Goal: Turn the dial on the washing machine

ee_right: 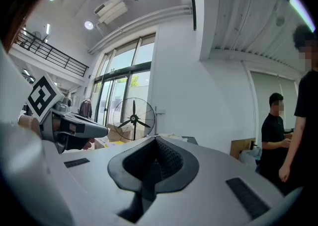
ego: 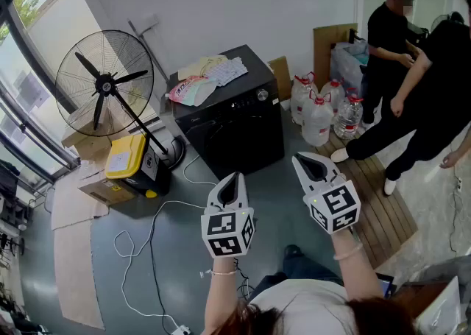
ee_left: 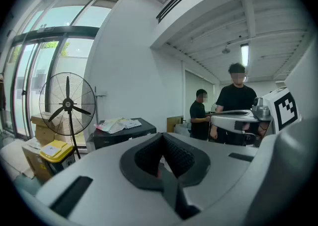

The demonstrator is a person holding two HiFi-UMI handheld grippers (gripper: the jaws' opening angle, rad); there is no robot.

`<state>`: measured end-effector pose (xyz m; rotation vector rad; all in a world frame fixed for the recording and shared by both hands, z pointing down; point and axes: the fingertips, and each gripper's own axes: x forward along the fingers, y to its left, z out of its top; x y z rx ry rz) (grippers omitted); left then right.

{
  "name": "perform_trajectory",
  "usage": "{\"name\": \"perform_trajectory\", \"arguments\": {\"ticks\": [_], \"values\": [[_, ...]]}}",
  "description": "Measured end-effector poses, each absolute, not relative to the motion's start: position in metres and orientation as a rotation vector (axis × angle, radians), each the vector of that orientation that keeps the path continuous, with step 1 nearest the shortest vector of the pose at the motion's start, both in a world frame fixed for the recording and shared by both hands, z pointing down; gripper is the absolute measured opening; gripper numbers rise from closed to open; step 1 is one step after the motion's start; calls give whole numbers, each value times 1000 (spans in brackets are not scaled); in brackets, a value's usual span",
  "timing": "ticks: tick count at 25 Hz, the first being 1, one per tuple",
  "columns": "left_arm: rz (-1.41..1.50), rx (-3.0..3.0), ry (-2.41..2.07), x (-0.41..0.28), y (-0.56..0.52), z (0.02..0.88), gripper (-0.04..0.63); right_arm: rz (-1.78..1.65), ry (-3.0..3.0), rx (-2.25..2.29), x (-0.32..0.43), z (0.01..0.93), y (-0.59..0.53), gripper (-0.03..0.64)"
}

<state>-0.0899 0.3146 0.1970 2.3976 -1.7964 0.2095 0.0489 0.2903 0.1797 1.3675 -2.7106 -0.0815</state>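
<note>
The black washing machine (ego: 234,124) stands against the far wall, and its silver dial (ego: 262,94) is on the top right of the front panel. Clothes and a packet (ego: 204,78) lie on its lid. I hold both grippers up in the air, well short of the machine. The left gripper (ego: 232,180) is shut and holds nothing; its own view has the machine (ee_left: 121,131) beyond the closed tips (ee_left: 161,138). Level with it, the right gripper (ego: 305,158) is also shut and holds nothing (ee_right: 155,141). The dial does not show in either gripper view.
A large pedestal fan (ego: 105,83) and a yellow-lidded box (ego: 126,155) stand left of the machine. Cables (ego: 147,238) trail over the floor. Water jugs (ego: 318,116), a wooden pallet (ego: 377,205) and two people in black (ego: 412,83) are on the right.
</note>
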Motion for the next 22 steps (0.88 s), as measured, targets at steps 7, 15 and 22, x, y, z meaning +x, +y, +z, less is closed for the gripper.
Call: {"name": "perform_trajectory", "arguments": {"ticks": [7,15,22], "values": [[224,2394,-1788,-79,290,202,14,-2,-2743,1385,60,187,262,26],[243,2375,-1762,-66,256,215,14,-32,-2736,1320,65,201,231,26],[260,2369,-1757,-53,218,224,14,-7,-2737,1303,75,211,193,26]]}}
